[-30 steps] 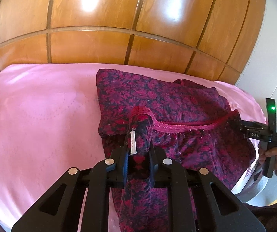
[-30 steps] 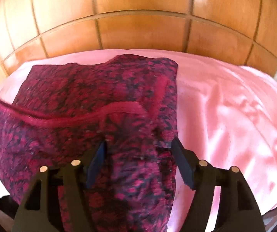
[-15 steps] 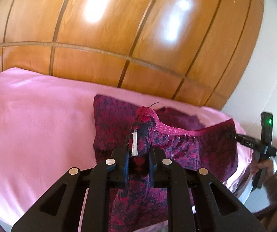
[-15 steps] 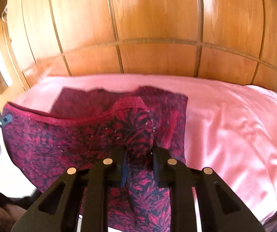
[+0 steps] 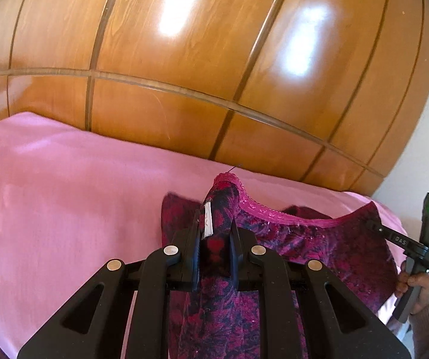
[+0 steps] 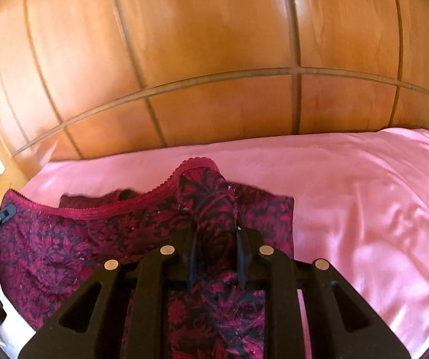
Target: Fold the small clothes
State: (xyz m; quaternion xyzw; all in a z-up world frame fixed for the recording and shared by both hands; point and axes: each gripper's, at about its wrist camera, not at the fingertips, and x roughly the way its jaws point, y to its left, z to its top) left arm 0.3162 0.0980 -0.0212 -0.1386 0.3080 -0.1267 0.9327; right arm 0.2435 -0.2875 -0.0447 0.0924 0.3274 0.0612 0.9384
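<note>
A small dark red floral garment (image 5: pixel 319 248) with a pink lace waistband (image 5: pixel 274 217) is stretched between both grippers, lifted off the pink sheet (image 5: pixel 64 209). My left gripper (image 5: pixel 214 234) is shut on one waistband corner, a white label (image 5: pixel 208 220) showing beside the fold. In the right wrist view my right gripper (image 6: pixel 214 239) is shut on the other corner of the garment (image 6: pixel 64 248). Each gripper shows in the other's view: the right gripper (image 5: pixel 371 224) at the far right, the left gripper (image 6: pixel 6 211) at the far left. The lower part of the cloth hangs below the jaws.
The pink sheet (image 6: pixel 364 194) covers a bed that runs back to a glossy wooden panelled wall (image 5: pixel 184 74). A person's hand (image 5: pixel 418 281) with a knitted sleeve holds the right gripper's handle. A white wall (image 5: pixel 424 149) stands at the right.
The right gripper has closed on the garment's corner. Both grippers have risen, lifting the waistband edge off the sheet and drawing it taut; more of the wooden wall fills both views.
</note>
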